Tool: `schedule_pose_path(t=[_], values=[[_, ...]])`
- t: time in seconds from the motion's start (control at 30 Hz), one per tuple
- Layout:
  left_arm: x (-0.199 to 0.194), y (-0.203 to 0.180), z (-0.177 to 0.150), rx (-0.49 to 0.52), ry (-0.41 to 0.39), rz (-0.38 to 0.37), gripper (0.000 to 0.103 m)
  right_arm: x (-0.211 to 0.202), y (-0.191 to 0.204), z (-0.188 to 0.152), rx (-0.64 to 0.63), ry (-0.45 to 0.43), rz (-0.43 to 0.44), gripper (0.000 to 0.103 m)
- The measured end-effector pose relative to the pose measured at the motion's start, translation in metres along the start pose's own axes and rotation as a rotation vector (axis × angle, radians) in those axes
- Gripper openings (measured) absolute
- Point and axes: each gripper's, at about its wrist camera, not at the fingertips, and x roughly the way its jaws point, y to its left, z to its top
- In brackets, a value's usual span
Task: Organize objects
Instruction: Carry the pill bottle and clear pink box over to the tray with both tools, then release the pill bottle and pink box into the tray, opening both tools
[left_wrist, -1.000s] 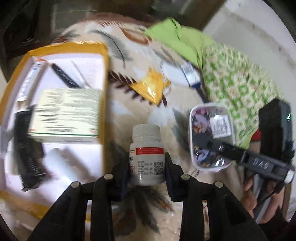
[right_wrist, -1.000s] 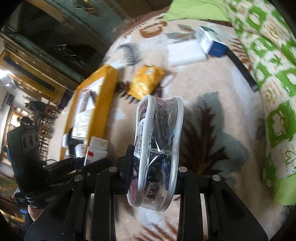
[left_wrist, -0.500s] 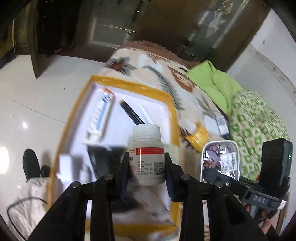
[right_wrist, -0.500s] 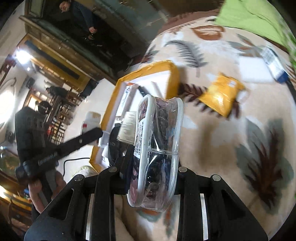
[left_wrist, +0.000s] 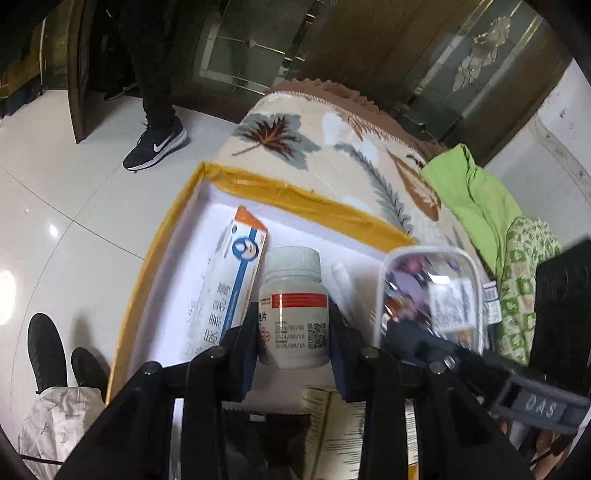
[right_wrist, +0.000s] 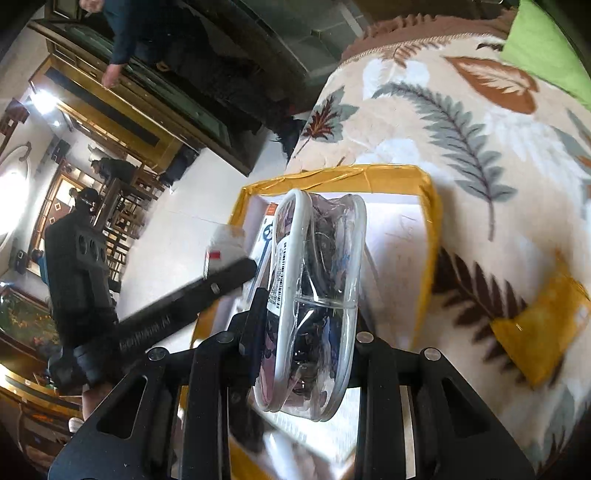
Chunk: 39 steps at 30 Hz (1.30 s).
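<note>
Left gripper (left_wrist: 293, 332) jaws clamp a white pill bottle (left_wrist: 293, 310) upright above the yellow-rimmed tray (left_wrist: 306, 201), just beside a medicine carton (left_wrist: 231, 280) lying inside. Right gripper (right_wrist: 303, 328) jaws grip a clear zip pouch (right_wrist: 314, 295) over the same tray, which sits at the leaf-print blanket (right_wrist: 461, 122) edge.

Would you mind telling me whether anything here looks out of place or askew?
One thing: a yellow packet lies alone on the leaf-patterned blanket, outside the yellow-rimmed box. The white bottle in the left gripper and the clear pouch in the right gripper are held above the box.
</note>
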Motion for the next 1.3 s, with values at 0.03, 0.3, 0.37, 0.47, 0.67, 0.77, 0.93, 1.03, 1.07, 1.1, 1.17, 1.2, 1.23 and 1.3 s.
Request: schedule_pose_path(t=[0.03, 0.3, 0.37, 0.47, 0.67, 0.77, 0.93, 1.03, 1.07, 1.1, 1.17, 1.2, 1.23, 1.3], values=[[0.002, 0.002, -0.001, 0.005, 0.006, 0.008, 0.033, 0.007, 0.0, 0.001, -0.001, 0.006, -0.002, 0.028], [0.008, 0.01, -0.003, 0.026, 0.019, 0.059, 0.034, 0.037, -0.001, -0.006, -0.019, 0.022, -0.03, 0.027], [0.008, 0.009, -0.005, 0.036, 0.02, 0.056, 0.034, 0.039, 0.002, -0.004, -0.03, 0.015, -0.04, 0.027], [0.005, 0.01, -0.005, 0.031, 0.014, 0.046, 0.034, 0.04, 0.002, -0.005, -0.019, 0.015, -0.043, 0.028], [0.004, 0.01, -0.007, 0.03, 0.012, 0.021, 0.034, 0.036, 0.001, -0.011, -0.006, 0.014, -0.063, 0.033], [0.001, 0.011, -0.009, 0.018, 0.0, -0.005, 0.035, 0.031, 0.008, -0.012, -0.032, 0.004, -0.103, 0.038], [-0.01, 0.013, -0.011, -0.013, -0.047, -0.036, 0.068, 0.015, 0.014, -0.015, -0.077, -0.029, -0.134, 0.054], [-0.019, 0.011, -0.012, -0.007, -0.089, -0.033, 0.076, 0.005, 0.015, -0.019, -0.082, -0.03, -0.116, 0.054], [-0.022, 0.009, -0.012, -0.002, -0.098, -0.033, 0.076, 0.002, 0.015, -0.021, -0.088, -0.033, -0.126, 0.054], [-0.025, 0.007, -0.012, 0.002, -0.104, -0.033, 0.076, -0.001, 0.014, -0.023, -0.089, -0.033, -0.13, 0.054], [-0.034, -0.002, -0.014, 0.021, -0.119, -0.039, 0.076, -0.01, 0.011, -0.03, -0.079, -0.037, -0.12, 0.054], [-0.039, -0.007, -0.015, 0.031, -0.123, -0.035, 0.076, -0.015, 0.01, -0.034, -0.074, -0.042, -0.115, 0.054], [-0.047, -0.016, -0.018, 0.059, -0.135, -0.033, 0.076, -0.022, 0.007, -0.038, -0.071, -0.051, -0.109, 0.054], [-0.058, -0.032, -0.025, 0.101, -0.153, -0.022, 0.076, -0.034, 0.003, -0.046, -0.068, -0.062, -0.105, 0.054]])
